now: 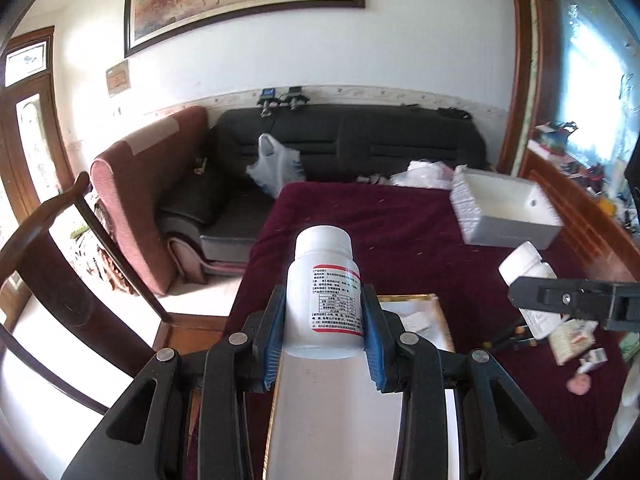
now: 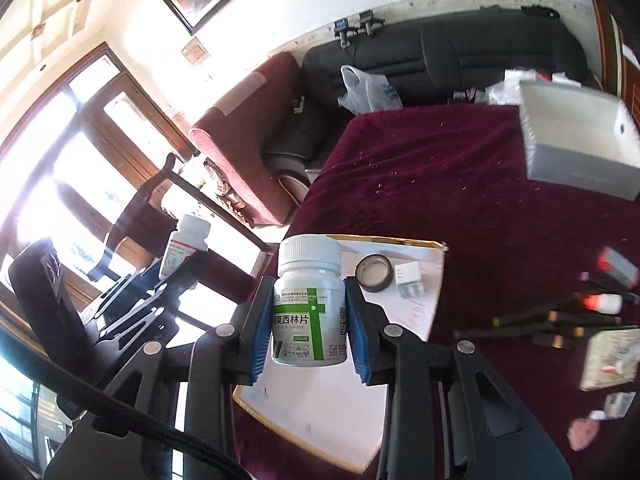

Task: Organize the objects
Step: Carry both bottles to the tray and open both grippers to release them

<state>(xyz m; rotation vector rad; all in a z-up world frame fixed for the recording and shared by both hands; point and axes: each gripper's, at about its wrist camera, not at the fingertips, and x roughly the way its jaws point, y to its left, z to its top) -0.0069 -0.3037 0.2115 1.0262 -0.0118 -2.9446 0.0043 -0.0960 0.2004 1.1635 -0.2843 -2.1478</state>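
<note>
Two bottles up off the worktop [image 1: 400, 224] | left gripper [image 1: 325, 320] jaws clamped on red-label bottle [image 1: 325, 300] | right gripper [image 2: 309, 328] jaws grip green-label bottle [image 2: 309, 304] | tape roll [image 2: 375, 273] only in right view

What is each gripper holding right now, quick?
Left gripper: shut on the red-label bottle.
Right gripper: shut on the green-label bottle.

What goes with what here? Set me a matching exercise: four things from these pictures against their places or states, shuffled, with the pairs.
Things:
1. red-labelled bottle
2. green-labelled bottle
3. tape roll
4. white foam box

Places or states:
A. lying on the white tray
B. clamped in the right tool
C. at the far side of the maroon cloth
D. clamped in the left tool

Pairs: 1-D, 2-B, 3-A, 4-C
</note>
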